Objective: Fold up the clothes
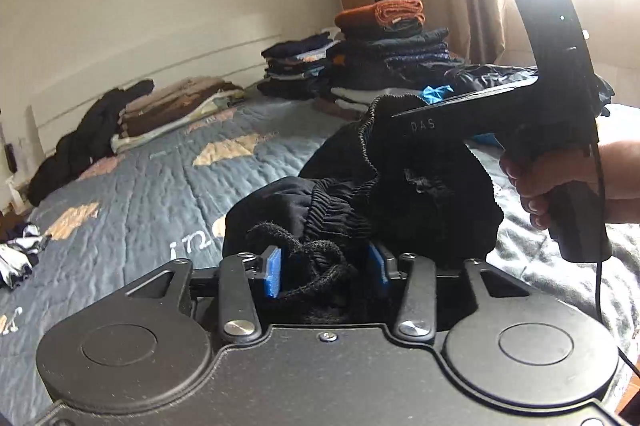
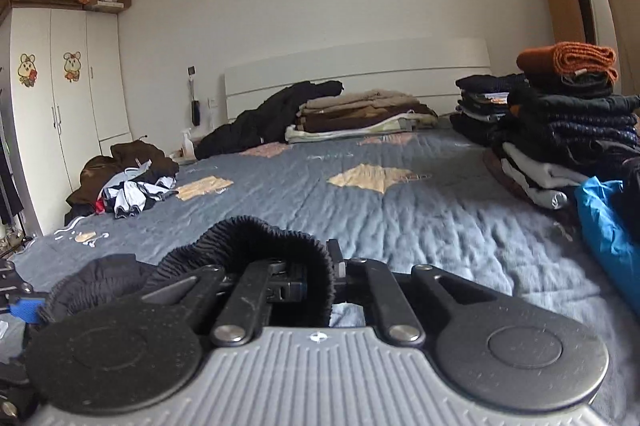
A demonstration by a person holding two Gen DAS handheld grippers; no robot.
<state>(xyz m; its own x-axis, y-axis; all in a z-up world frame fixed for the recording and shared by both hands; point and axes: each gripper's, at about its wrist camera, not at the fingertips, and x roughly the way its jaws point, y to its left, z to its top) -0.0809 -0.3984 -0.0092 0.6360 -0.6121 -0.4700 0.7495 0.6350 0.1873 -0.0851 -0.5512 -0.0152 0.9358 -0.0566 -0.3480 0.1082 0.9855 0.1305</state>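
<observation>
A black garment with an elastic waistband and a drawstring point(image 1: 420, 186) hangs bunched over the grey-blue quilt point(image 1: 160, 186). My left gripper point(image 1: 326, 268) is shut on its waistband and knotted cord, which fill the gap between the blue pads point(image 1: 274, 270). A hand holds my right gripper point(image 1: 394, 114) higher up and to the right, where it pinches another stretch of the waistband. In the right wrist view the ribbed waistband point(image 2: 248, 238) drapes over my right gripper point(image 2: 316, 278) and hides its fingertips. A blue pad of the left gripper point(image 2: 24, 308) shows at the left edge.
Tall stacks of folded clothes point(image 2: 568, 122) stand on the bed's right side, topped by an orange knit. A tan folded pile point(image 2: 360, 110) and a black jacket point(image 2: 272, 118) lie by the headboard. An unfolded heap point(image 2: 124, 182) sits at the left edge, and a blue garment point(image 2: 604, 218) on the right.
</observation>
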